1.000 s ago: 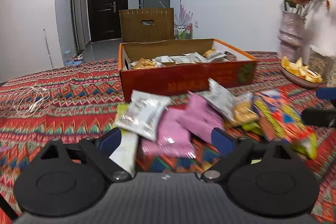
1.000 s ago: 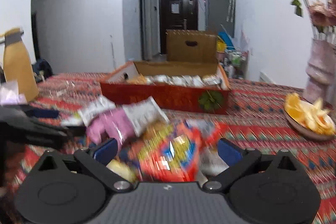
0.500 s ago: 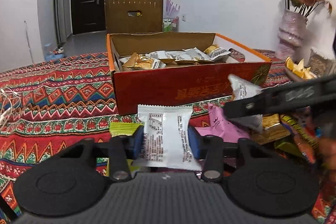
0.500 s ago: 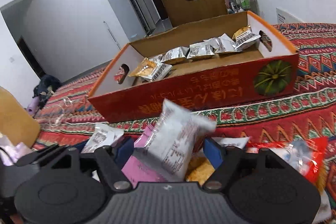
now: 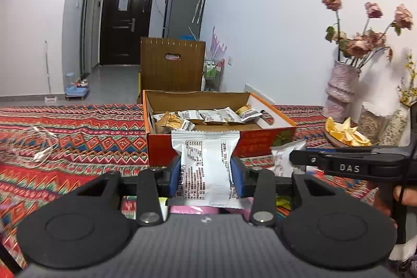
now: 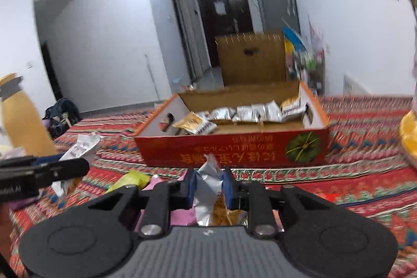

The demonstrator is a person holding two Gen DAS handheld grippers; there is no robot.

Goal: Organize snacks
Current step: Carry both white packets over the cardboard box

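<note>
White snack packet (image 5: 206,163), black print, upright, pinched flat in my left gripper (image 5: 206,177), raised before the red box (image 5: 260,145)'s front wall. Silver packet (image 6: 208,186), crumpled; my right gripper (image 6: 208,185), its jaws just closed, squeezes it above the patterned tablecloth (image 6: 351,173), angled slightly down toward that box.

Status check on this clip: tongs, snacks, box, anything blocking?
Left tongs shut on white packet. Right tongs just closed on silver packet. Box ahead, open, nothing blocking.
</note>
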